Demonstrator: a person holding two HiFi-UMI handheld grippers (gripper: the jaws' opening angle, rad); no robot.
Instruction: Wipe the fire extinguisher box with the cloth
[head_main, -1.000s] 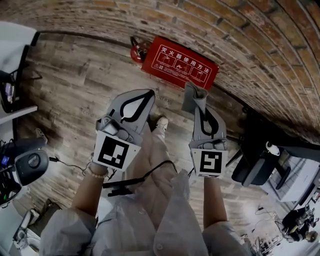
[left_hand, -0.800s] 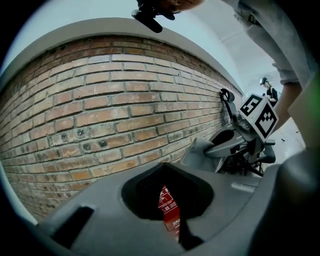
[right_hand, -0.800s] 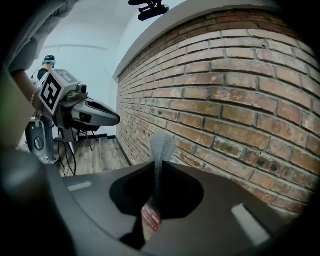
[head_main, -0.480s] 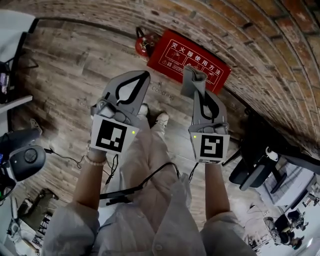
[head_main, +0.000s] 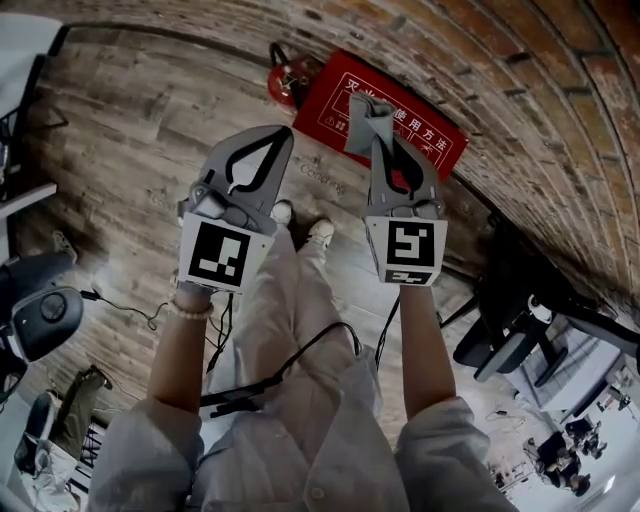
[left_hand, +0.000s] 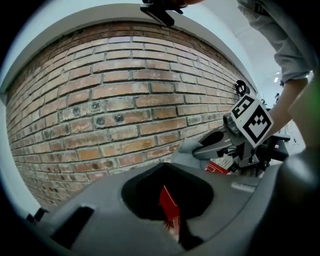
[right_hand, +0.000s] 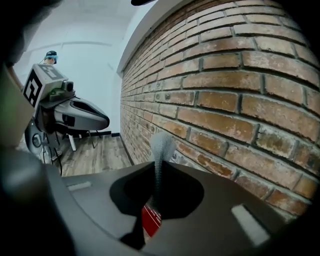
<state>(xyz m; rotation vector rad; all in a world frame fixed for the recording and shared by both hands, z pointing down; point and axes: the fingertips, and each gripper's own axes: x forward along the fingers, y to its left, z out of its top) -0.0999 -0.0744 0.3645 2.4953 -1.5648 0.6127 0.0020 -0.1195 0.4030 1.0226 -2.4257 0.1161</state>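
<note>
Head view: a grey cloth (head_main: 365, 121) is being pinched between the closed jaws of the right gripper (head_main: 384, 143), with its free end standing up past the tips. It is being held above the red fire extinguisher box (head_main: 428, 137), which is lying on the wooden floor (head_main: 150, 120) against the brick wall (head_main: 490, 60). No contact between cloth and box is being shown, so wiping is judged not yet begun. The left gripper (head_main: 286, 132) is being held alongside, its jaws brought together on nothing.

In the right gripper view, only a narrow fold of the cloth (right_hand: 160, 150) is being clamped. If it is dragged hard across the lid, the fold could be pulled out of the jaws. If the gripper is lowered too steeply, the lid could be scraped by the hard tips instead of being wiped. A fire extinguisher (head_main: 284, 76) is standing just beside the box's far end and could be knocked over by a long stroke that way.
</note>
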